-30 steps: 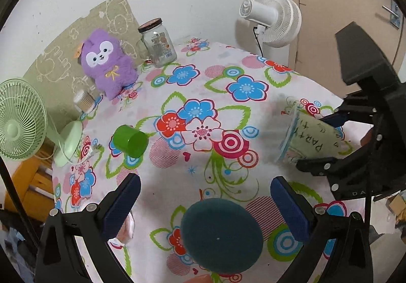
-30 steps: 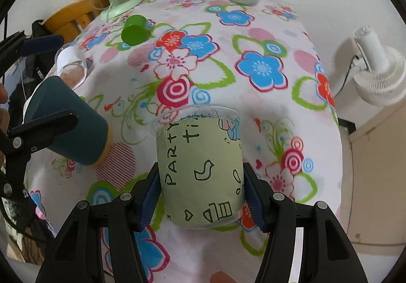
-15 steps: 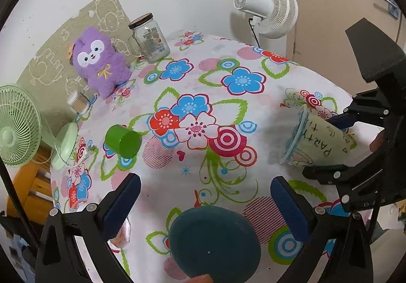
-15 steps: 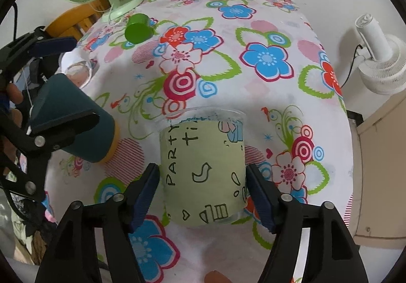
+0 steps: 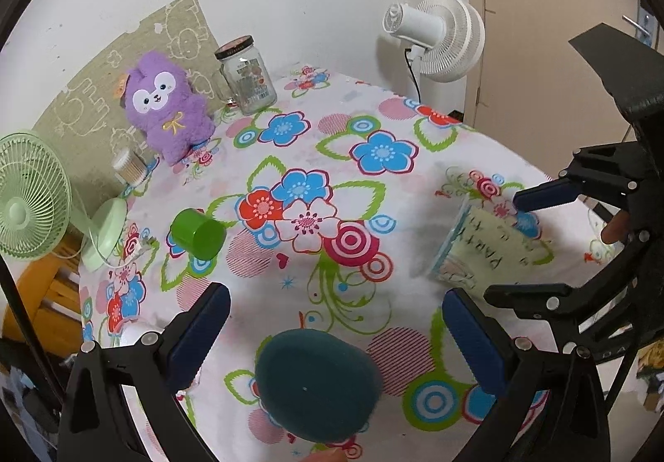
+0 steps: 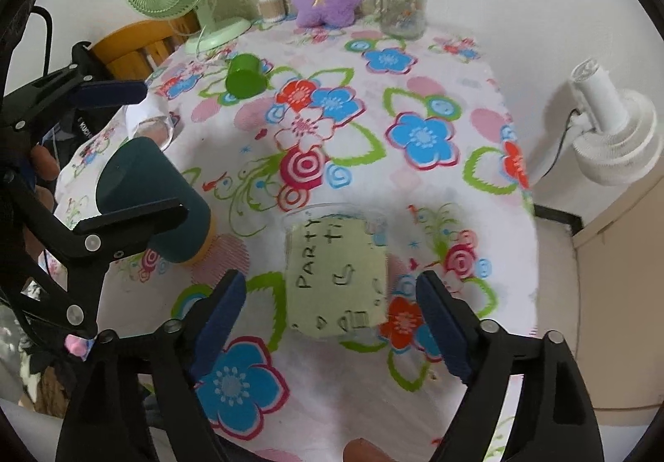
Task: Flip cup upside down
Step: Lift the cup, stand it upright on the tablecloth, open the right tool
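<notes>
A pale green "PARTY" cup (image 6: 337,275) stands upside down on the flowered tablecloth (image 6: 415,138), rim down; it also shows in the left wrist view (image 5: 485,250). My right gripper (image 6: 330,329) is open, its pads apart from the cup on both sides. A dark teal cup (image 5: 317,381) stands upside down between the open fingers of my left gripper (image 5: 332,333), untouched; it also shows in the right wrist view (image 6: 155,200).
A small green cup (image 5: 197,234) lies on its side at the left. A purple plush toy (image 5: 166,105), a glass jar (image 5: 247,78), a green desk fan (image 5: 33,196) and a white fan (image 5: 440,35) stand around the back. An overturned clear glass (image 6: 151,124) sits near the left edge.
My right gripper has opened and let go of the PARTY cup, which now stands rim down on the cloth. Both grippers have drawn back a little.
</notes>
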The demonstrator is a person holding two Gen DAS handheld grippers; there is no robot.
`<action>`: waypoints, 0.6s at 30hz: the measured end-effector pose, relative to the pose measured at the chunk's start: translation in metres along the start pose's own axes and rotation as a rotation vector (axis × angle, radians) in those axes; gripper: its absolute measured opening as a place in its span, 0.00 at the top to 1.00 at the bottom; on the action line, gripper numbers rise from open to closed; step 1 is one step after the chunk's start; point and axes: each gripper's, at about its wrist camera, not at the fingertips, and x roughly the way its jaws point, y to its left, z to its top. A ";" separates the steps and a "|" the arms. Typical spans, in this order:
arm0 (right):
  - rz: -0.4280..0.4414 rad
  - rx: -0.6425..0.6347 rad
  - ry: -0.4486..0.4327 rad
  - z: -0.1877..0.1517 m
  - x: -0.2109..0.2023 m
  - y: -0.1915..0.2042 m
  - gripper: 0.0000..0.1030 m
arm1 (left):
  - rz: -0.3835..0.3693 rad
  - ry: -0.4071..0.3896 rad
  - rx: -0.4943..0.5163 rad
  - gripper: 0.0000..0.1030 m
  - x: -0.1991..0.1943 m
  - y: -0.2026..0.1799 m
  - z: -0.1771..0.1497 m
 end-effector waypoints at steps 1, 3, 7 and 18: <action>-0.014 -0.006 -0.008 -0.001 -0.003 -0.001 0.16 | 0.006 0.000 -0.009 0.00 -0.001 -0.001 0.001; -0.034 -0.014 -0.022 -0.004 -0.009 -0.005 0.16 | 0.019 0.006 -0.035 0.00 -0.004 -0.004 0.003; -0.023 -0.008 -0.044 -0.009 -0.018 -0.016 0.16 | 0.033 0.021 -0.147 0.00 -0.008 -0.006 0.005; -0.046 0.026 -0.098 -0.031 -0.034 -0.059 0.16 | -0.028 -0.010 -0.377 0.00 -0.016 -0.023 0.013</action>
